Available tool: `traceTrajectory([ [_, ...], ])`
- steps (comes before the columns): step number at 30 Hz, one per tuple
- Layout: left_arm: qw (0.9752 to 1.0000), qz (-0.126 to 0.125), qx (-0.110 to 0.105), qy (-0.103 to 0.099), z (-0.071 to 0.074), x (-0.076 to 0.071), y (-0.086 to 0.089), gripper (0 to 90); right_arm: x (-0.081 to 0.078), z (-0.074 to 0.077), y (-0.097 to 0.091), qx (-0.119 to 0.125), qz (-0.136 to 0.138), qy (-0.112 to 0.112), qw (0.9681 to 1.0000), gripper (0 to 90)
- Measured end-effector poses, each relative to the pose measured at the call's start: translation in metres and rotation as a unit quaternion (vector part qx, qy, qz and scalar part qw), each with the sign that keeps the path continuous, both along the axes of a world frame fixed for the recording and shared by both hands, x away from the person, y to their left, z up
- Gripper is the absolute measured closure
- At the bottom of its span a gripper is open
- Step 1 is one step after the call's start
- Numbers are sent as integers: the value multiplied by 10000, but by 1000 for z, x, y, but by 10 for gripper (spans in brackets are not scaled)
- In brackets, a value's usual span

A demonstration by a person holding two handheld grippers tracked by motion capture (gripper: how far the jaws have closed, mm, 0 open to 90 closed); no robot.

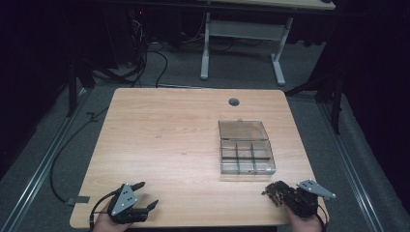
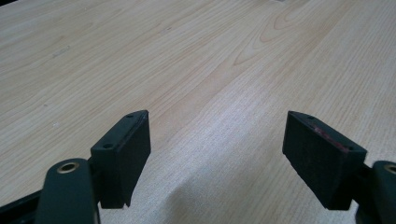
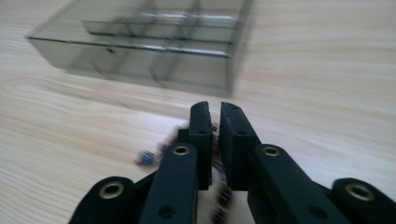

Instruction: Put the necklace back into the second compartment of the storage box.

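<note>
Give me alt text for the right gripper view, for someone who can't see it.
The right hand-held gripper has its two black jaws nearly shut low over a wooden table, with small dark blurred pieces beneath them. Beyond stands a clear smoky compartment box, its dividers visible.

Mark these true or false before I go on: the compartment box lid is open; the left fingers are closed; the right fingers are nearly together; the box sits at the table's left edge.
1. The compartment box lid is open: true.
2. The left gripper fingers are closed: false, they stand wide apart over bare table.
3. The right gripper fingers are nearly together: true.
4. The box sits at the table's left edge: false, it lies right of centre.
</note>
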State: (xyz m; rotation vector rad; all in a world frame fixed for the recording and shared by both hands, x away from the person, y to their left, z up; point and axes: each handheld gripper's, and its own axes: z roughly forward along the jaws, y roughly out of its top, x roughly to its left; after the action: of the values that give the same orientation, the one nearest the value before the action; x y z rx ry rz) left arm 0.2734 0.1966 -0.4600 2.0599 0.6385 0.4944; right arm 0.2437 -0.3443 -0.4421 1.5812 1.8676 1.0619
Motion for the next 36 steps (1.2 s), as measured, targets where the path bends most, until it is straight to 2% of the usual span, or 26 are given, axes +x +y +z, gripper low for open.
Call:
traceTrajectory([
  [4,10000,-6,12,8,0,0,0,239,-3,-5,-9,-48,-148,148,9998,866],
  [7,10000,0,16,3,0,0,0,239,0,-7,-7,-73,-100,251,9996,867],
  [17,10000,-1,11,8,0,0,0,239,2,-6,9,-224,210,227,9993,872],
  [25,10000,5,23,11,0,0,-1,239,7,-11,17,-240,379,419,9981,881],
  [36,10000,27,39,16,0,0,-1,239,10,-12,35,-307,671,410,9964,880],
])
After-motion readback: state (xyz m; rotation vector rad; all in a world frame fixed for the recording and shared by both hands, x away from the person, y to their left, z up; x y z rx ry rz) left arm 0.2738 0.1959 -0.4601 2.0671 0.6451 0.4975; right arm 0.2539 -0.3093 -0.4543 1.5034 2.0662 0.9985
